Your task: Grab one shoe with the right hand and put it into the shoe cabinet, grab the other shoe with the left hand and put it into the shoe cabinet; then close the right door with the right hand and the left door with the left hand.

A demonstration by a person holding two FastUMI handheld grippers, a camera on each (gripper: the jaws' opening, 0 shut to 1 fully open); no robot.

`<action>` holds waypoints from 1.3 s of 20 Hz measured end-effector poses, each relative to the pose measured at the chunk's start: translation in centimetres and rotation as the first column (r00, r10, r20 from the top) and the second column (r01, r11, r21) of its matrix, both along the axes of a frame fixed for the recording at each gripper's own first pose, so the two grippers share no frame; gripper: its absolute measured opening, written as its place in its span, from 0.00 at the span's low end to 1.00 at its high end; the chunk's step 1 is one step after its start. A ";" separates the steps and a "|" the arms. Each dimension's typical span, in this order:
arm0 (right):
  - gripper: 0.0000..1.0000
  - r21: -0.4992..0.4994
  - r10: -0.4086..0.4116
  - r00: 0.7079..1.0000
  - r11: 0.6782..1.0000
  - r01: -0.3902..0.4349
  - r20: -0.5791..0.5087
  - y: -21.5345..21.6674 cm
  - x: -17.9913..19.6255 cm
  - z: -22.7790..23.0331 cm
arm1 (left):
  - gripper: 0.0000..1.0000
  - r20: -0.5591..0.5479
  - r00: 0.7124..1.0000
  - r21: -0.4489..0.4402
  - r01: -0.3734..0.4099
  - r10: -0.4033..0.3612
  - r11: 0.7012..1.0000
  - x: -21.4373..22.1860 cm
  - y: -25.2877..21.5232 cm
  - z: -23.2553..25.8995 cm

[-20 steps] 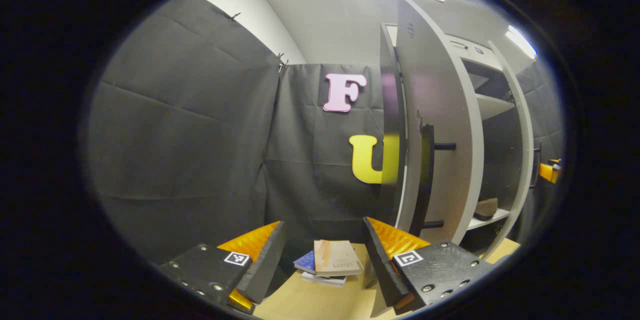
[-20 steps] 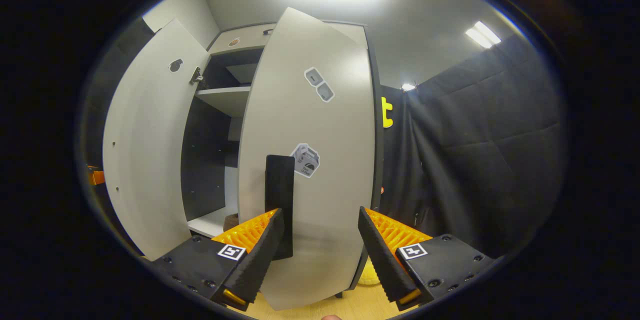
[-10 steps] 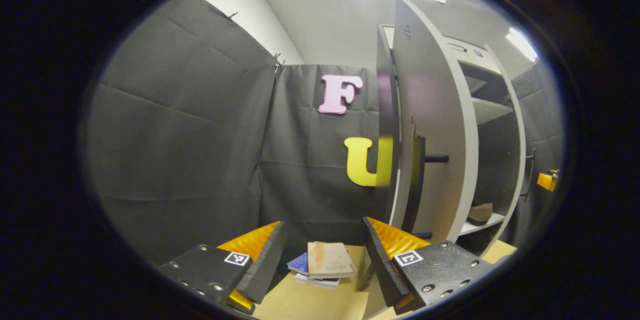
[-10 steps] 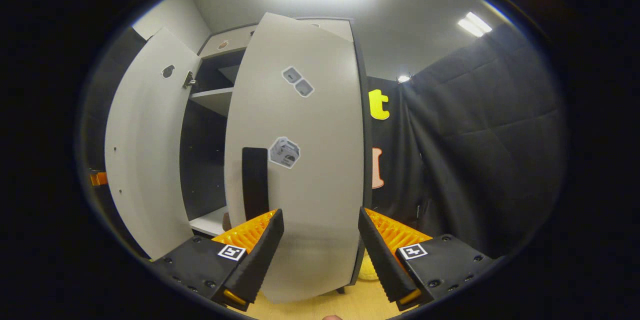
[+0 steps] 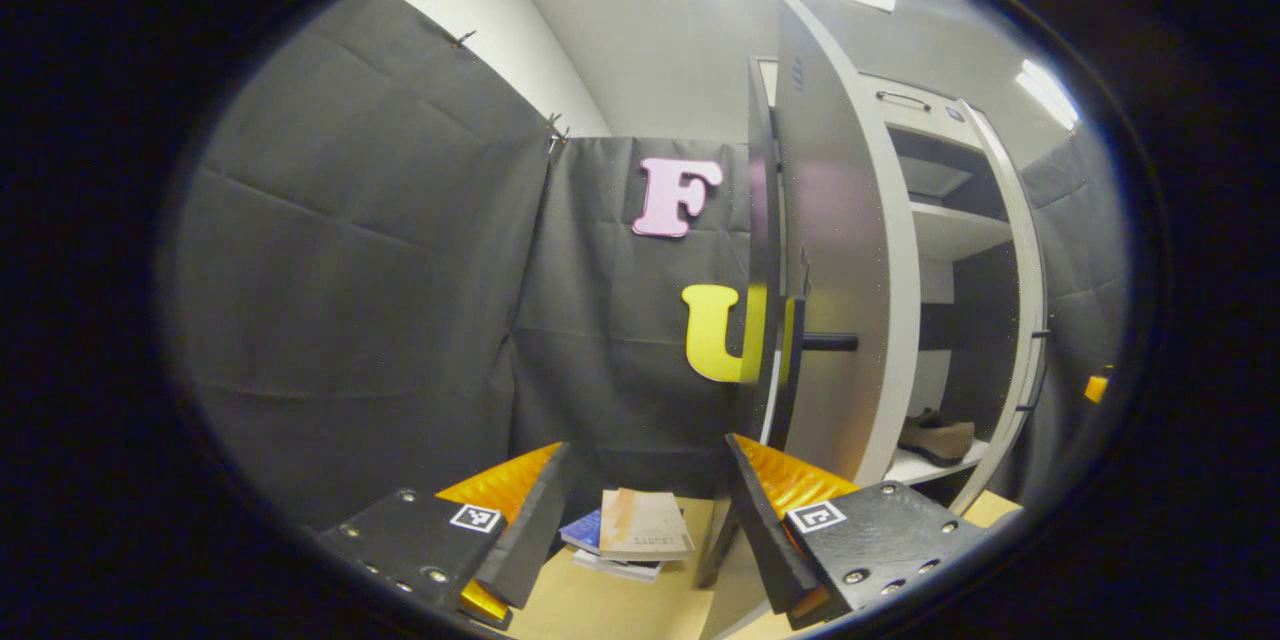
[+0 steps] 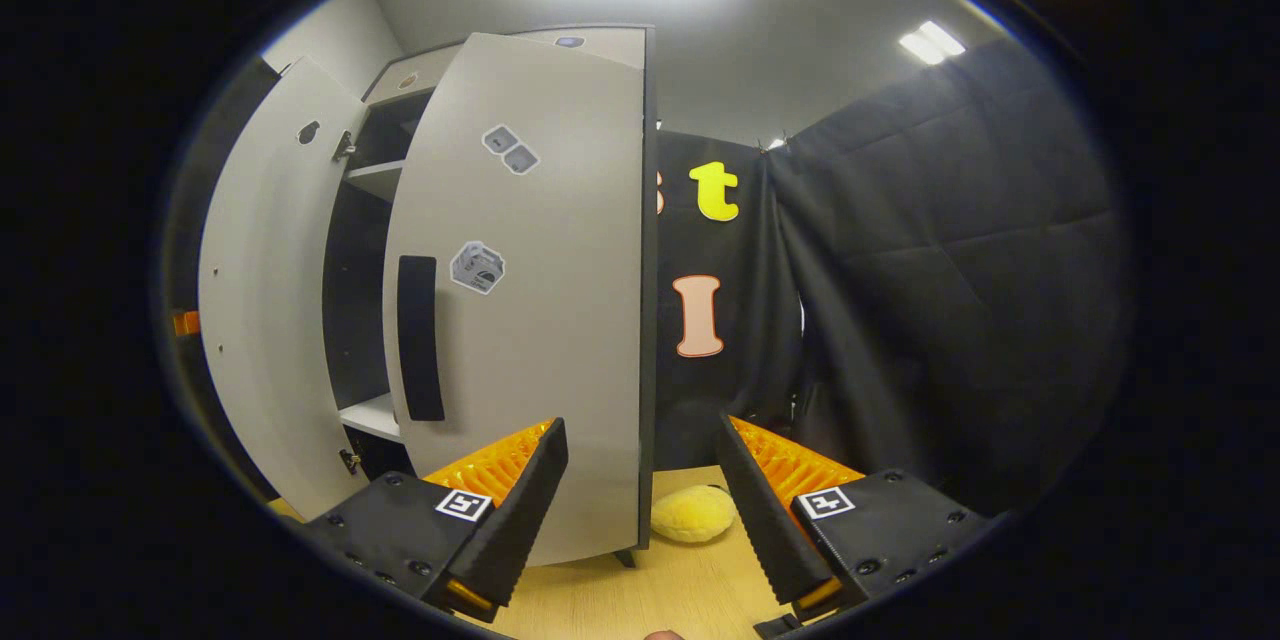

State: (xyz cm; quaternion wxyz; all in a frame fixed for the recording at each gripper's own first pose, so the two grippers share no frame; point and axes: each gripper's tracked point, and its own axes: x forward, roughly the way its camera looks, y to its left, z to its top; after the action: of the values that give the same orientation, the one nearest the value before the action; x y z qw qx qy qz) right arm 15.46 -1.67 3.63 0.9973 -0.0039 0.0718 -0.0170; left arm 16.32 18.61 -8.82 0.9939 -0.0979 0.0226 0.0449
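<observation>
text: none legible | right door (image 6: 540,320) stickers: too small | books (image 5: 640,530) cover print: blurred

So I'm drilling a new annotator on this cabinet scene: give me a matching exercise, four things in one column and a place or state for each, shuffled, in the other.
Things:
1. shoe
2. stack of books
3. right door
4. yellow plush toy

Places or states:
A. on the tabletop beside the cabinet's right foot
B. partly swung in, a gap left beside it
C. on the cabinet's low shelf
D. on the tabletop by the cloth wall, ahead of the left gripper

Pairs: 1-C, 2-D, 3-B, 4-A
</observation>
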 end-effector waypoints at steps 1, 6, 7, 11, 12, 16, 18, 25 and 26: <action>0.95 -0.001 0.005 1.000 1.000 -0.005 -0.002 -0.1 0.0 -0.1 | 0.91 -0.004 1.000 0.001 -0.011 0.011 1.000 -0.1 0.0 -0.1; 0.95 -0.036 0.037 0.999 0.999 -0.037 -0.012 -0.7 -0.1 -0.7 | 0.91 -0.012 0.998 0.091 -0.054 0.055 0.994 -0.6 -0.5 0.6; 0.95 -0.038 0.044 0.999 0.998 -0.045 -0.014 -0.7 0.0 -0.8 | 0.87 -0.011 0.998 0.103 -0.057 0.058 0.993 -0.6 -0.7 0.8; 0.95 -0.029 0.068 0.998 0.997 -0.069 -0.017 -1.0 0.2 -1.2 | 0.91 -0.009 0.999 0.105 -0.031 0.033 0.994 -0.9 -1.9 1.2; 0.95 -0.024 0.074 0.997 0.997 -0.074 -0.018 -1.1 0.3 -1.3 | 0.91 -0.010 1.000 0.110 -0.021 0.023 0.994 -1.0 -2.9 1.2; 0.92 -0.016 0.084 0.996 0.996 -0.085 -0.016 -1.8 0.4 -1.4 | 0.91 0.002 1.000 0.140 0.001 -0.001 0.990 -1.2 -5.5 2.0; 0.92 -0.017 0.085 0.996 0.996 -0.085 -0.018 -2.4 0.3 -1.4 | 0.91 0.005 1.000 0.139 0.003 -0.004 0.990 -1.3 -6.4 2.1; 0.92 0.001 0.079 0.996 0.997 -0.079 -0.031 -4.2 -0.4 -2.1 | 0.91 0.004 0.998 0.123 0.064 -0.065 0.990 -1.1 -10.3 2.5; 0.95 0.001 0.078 0.997 0.997 -0.078 -0.030 -4.4 -0.6 -2.1 | 0.91 0.005 0.997 0.122 0.078 -0.079 0.989 -1.0 -11.2 2.7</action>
State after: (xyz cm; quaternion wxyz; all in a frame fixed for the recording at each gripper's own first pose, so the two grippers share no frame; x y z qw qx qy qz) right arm 14.88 -6.10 1.52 0.9960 -0.0068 0.0865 0.0217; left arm 15.37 7.41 -6.12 0.9991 -0.0362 0.0187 0.0064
